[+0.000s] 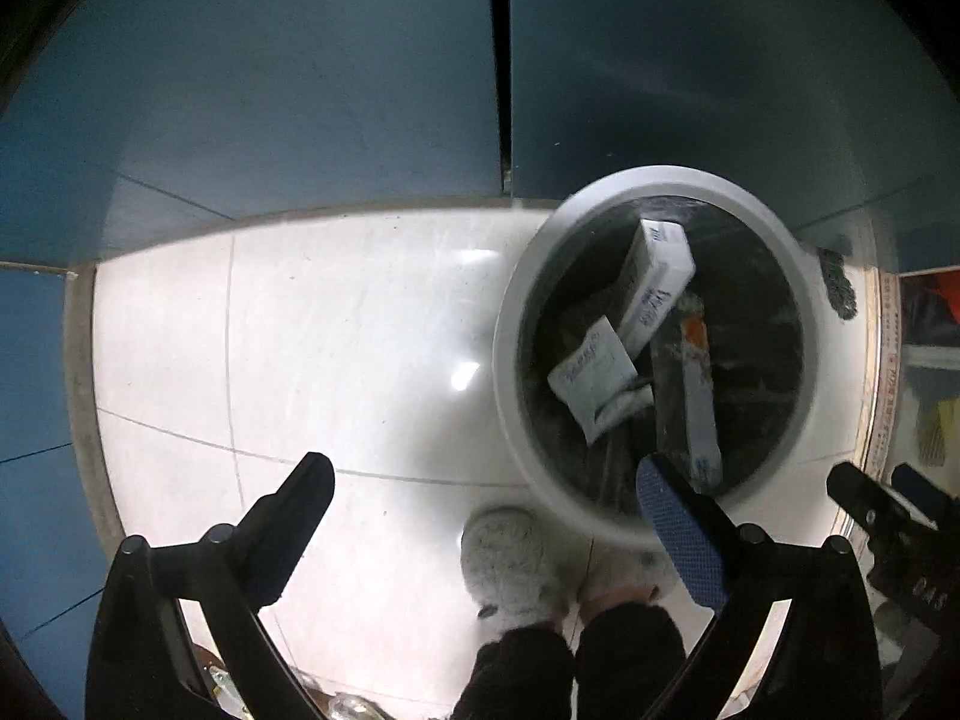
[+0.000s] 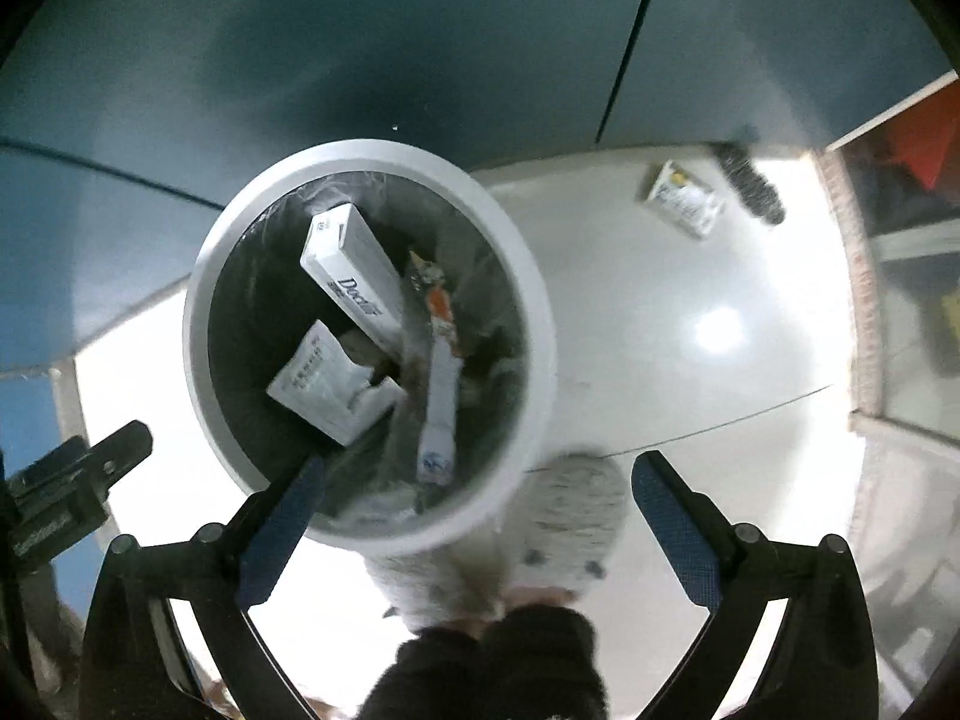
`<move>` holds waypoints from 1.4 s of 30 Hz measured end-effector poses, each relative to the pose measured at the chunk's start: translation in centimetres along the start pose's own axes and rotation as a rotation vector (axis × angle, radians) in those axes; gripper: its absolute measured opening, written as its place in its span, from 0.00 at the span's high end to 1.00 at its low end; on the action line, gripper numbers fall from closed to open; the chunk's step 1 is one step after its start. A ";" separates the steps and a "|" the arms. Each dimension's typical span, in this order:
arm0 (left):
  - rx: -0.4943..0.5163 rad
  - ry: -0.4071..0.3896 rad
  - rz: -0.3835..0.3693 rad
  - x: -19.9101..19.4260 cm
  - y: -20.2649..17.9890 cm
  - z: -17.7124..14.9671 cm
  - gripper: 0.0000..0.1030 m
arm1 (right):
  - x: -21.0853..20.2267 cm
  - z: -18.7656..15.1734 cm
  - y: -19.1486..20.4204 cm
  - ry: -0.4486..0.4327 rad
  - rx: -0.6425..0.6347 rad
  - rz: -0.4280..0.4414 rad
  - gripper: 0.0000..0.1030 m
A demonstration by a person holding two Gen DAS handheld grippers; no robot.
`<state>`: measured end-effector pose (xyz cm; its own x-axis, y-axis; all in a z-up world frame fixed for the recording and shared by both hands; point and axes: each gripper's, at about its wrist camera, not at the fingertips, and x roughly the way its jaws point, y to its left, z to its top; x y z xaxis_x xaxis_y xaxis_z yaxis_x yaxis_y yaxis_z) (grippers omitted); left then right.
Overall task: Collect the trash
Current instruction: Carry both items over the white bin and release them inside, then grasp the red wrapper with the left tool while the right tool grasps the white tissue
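Right wrist view: the right claw (image 2: 474,534) hangs spread and empty over the white bin (image 2: 528,300), where a long carton (image 2: 354,276) leans upward toward the blue cabinets (image 2: 360,60). Beyond, one packet (image 2: 684,198) lies on open floor (image 2: 690,360). The left claw (image 1: 480,534) is likewise released.

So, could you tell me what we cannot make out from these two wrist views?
- Bin contents: in both views, whatever lies under the long white box, the white packet and the narrow carton is hidden by them and the dark liner.
- White packet on the floor: right view only; print too small to read.
- Dark object beside it: blurred, unidentifiable.
- Shelf items: cut off by the frame edge.
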<state>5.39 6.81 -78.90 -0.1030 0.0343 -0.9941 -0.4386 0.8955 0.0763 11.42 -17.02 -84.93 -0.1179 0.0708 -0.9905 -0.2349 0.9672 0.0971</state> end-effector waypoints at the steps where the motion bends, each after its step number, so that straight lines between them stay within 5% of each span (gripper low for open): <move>1: 0.000 -0.002 0.000 -1.1 0.1 -0.6 0.00 | -0.9 -0.4 0.1 -0.002 -0.008 -0.008 0.00; 7: -0.002 -0.031 0.005 -9.4 -0.2 -3.1 0.00 | -8.2 -2.5 0.5 -0.030 -0.034 -0.027 0.00; 30: 0.043 -0.258 -0.056 -42.2 1.8 -9.9 0.00 | -47.1 -11.2 4.3 -0.172 -0.088 0.008 0.00; 36: 0.039 -0.385 -0.028 -47.6 2.2 -9.5 0.00 | -52.7 -11.7 5.2 -0.231 -0.100 0.049 0.00; 42: -0.031 -0.538 0.020 -52.5 2.4 -4.8 0.00 | -56.7 -8.3 5.4 -0.297 -0.057 0.180 0.00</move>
<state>5.46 5.03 -26.17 0.3572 0.2808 -0.8908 -0.4682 0.8791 0.0894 8.83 -17.83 -27.45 0.1217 0.3148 -0.9413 -0.2901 0.9182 0.2696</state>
